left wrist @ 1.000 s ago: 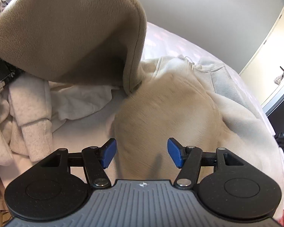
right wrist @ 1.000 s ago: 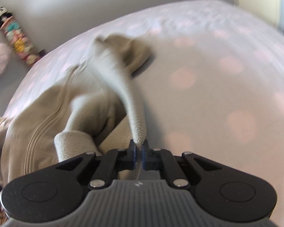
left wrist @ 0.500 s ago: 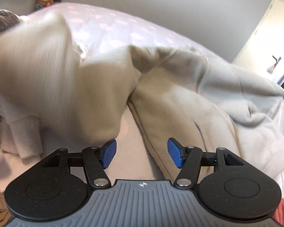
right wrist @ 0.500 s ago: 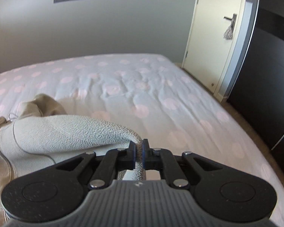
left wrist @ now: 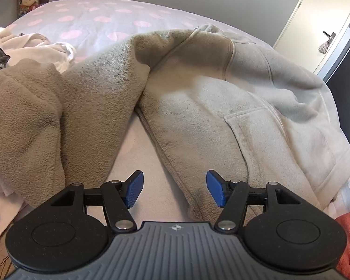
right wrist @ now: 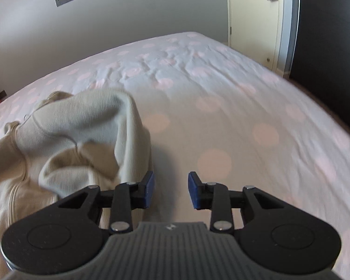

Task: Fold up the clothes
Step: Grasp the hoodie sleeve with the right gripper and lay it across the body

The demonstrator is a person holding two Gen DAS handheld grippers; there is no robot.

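Lying crumpled on the dotted bed (right wrist: 233, 88), the beige fleece jacket (left wrist: 198, 107) looks soft; left hand-held gripper (left wrist: 174, 188) wide, empty; right hand-held gripper (right wrist: 171, 190) opening, empty.

Both units alike: left gripper (left wrist: 174, 187) and right gripper (right wrist: 171, 190) have blue ribbed pads, black linkages, silver screws, grey ridged housing.

A beige fleece jacket (left wrist: 198, 107) lies rumpled on the polka-dot bed (right wrist: 221, 107), front up, a pocket seam showing, one sleeve folded across, its hem bunched at the near edge
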